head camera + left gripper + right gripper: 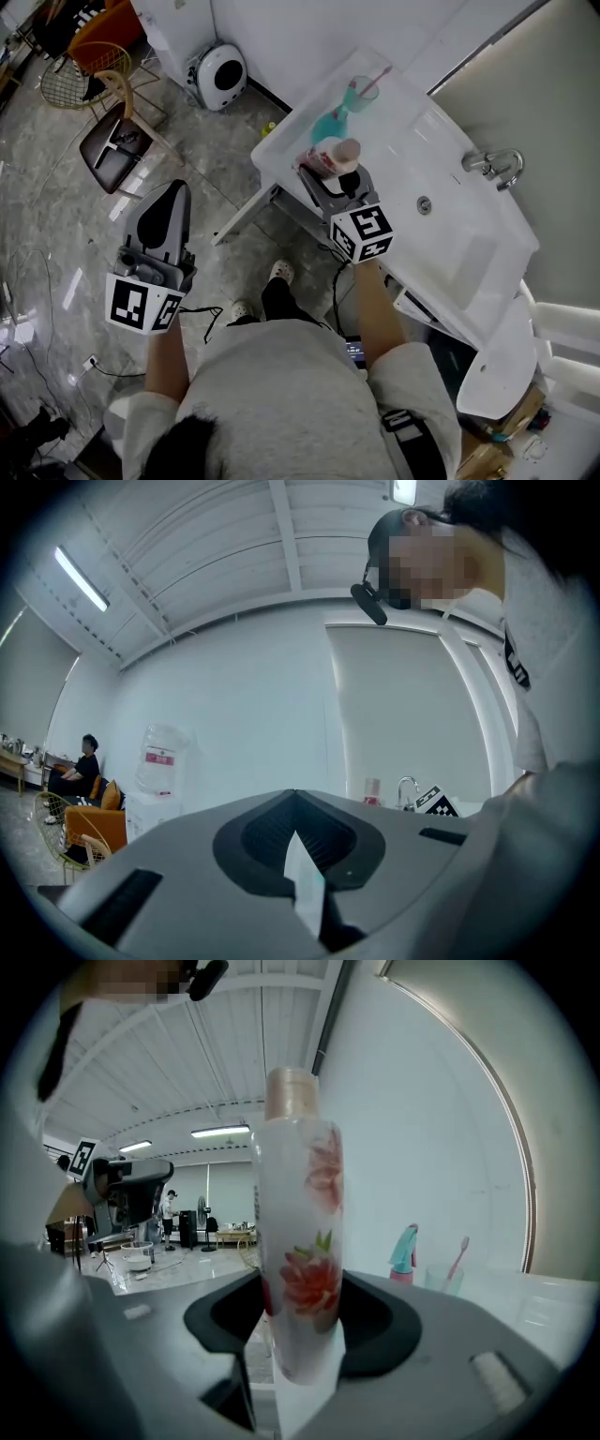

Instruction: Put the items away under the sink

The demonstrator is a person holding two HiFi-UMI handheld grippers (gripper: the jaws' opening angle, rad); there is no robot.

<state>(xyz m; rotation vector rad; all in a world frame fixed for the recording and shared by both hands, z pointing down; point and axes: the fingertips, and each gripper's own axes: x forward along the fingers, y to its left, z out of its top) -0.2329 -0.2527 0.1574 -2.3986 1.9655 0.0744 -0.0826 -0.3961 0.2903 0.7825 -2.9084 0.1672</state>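
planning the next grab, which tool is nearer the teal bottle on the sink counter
Right. The right tool, shut on the flowered bottle, is just beside the teal bottle at the counter edge; the left tool hangs over the floor, well away.

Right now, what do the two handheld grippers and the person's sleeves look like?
The left gripper and the right gripper both have smooth grey shells that taper to a rounded nose, with a black ribbed recess around the jaws. Each carries at its rear a white cube printed with black square markers. A thin black cable trails away below. The person wears a light grey top with loose sleeves.
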